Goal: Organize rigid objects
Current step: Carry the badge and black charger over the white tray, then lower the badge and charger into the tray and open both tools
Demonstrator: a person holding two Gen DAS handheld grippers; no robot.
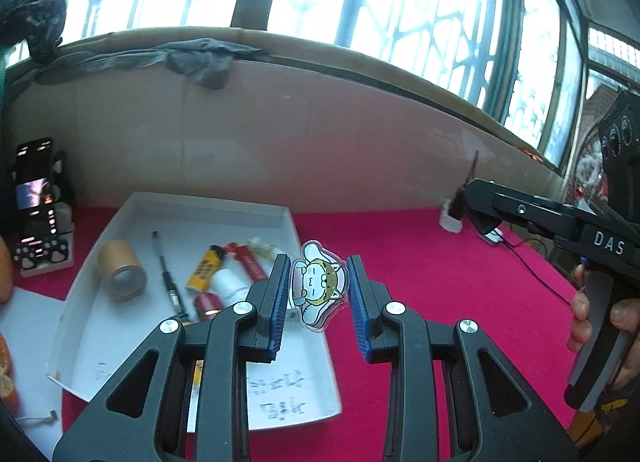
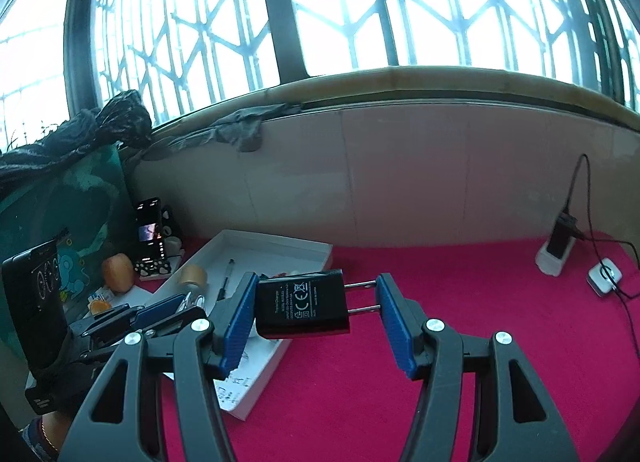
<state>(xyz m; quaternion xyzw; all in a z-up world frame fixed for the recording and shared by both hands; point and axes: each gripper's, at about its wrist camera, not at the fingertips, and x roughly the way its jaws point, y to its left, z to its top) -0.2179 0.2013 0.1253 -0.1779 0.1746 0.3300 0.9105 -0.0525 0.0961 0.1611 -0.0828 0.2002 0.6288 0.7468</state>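
My left gripper (image 1: 319, 304) is shut on a clear acrylic cat charm (image 1: 317, 285) and holds it above the right edge of a white tray (image 1: 172, 206). The tray holds a brown tape roll (image 1: 122, 268), a black pen (image 1: 168, 274), a yellow lighter (image 1: 204, 268), a red tube and a white bottle. My right gripper (image 2: 316, 320) is shut on a black plug charger (image 2: 302, 308), its two prongs touching the right pad, held above the red cloth near the tray (image 2: 280, 240). The right gripper shows at the right of the left wrist view (image 1: 472, 202).
A red cloth (image 1: 440, 282) covers the table. A phone on a stand (image 1: 34, 198) is at the far left, with an orange fruit (image 2: 117, 272) nearby. A white power bank (image 2: 554, 254) and a white adapter (image 2: 604, 276) with black cables sit at the far right. A wall closes the back.
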